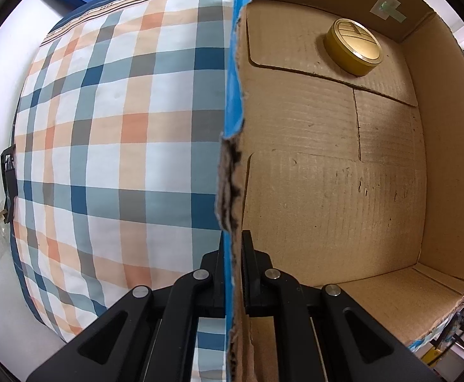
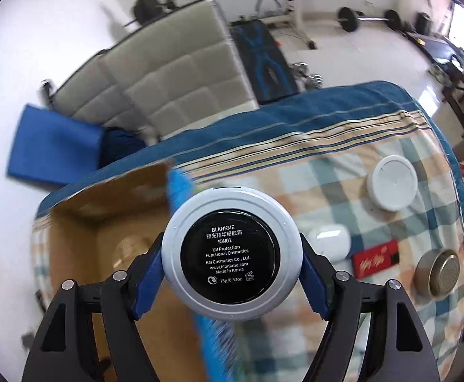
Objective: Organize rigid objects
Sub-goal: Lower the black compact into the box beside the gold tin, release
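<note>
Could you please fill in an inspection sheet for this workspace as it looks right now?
Surface: plaid bedspread over a bed.
Job's things: cardboard box holding a gold tin; on the bedspread a white round case, white earbuds case, red packet, metal tin.
Clutter: nothing seen.
Grippers: left gripper shut on the box wall; right gripper shut on a BLANKME cushion compact.
Cables: nothing seen.
Surroundings: headboard, barbells.

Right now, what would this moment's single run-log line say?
left gripper: shut on box wall | right gripper: shut on cushion compact | gold tin: in box
</note>
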A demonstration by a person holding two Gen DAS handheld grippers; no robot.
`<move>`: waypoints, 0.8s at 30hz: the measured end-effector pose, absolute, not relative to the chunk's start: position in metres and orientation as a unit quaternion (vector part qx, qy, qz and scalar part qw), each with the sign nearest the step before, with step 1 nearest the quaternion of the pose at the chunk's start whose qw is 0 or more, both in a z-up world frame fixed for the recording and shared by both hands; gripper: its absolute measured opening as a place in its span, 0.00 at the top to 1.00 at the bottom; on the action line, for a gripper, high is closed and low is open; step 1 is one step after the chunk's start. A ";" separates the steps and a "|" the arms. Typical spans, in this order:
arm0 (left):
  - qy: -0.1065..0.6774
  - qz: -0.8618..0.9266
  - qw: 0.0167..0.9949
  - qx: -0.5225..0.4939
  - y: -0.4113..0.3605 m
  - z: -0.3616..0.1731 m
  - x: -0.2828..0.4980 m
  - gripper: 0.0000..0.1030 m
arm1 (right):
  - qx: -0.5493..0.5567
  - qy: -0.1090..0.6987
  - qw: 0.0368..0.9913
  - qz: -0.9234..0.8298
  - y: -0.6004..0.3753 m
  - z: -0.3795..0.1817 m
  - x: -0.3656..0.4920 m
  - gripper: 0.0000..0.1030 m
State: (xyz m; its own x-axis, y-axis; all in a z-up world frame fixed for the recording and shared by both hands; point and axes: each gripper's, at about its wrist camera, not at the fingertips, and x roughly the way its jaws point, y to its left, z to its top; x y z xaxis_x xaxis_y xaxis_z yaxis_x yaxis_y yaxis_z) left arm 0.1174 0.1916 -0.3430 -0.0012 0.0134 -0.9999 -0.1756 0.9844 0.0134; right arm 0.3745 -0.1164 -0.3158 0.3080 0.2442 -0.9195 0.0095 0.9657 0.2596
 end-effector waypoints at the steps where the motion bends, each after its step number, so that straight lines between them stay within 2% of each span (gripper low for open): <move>1: 0.704 0.067 0.705 -0.057 0.192 -0.342 0.117 0.96 | 0.106 0.583 0.801 0.083 -0.111 -0.308 0.364 0.25; 9: 0.701 0.067 0.707 -0.057 0.194 -0.337 0.118 0.96 | 0.096 0.594 0.784 0.154 -0.053 -0.286 0.314 0.25; 24: 0.699 0.053 0.705 -0.102 0.213 -0.332 0.115 0.96 | 0.109 0.628 0.755 0.154 -0.003 -0.329 0.348 0.25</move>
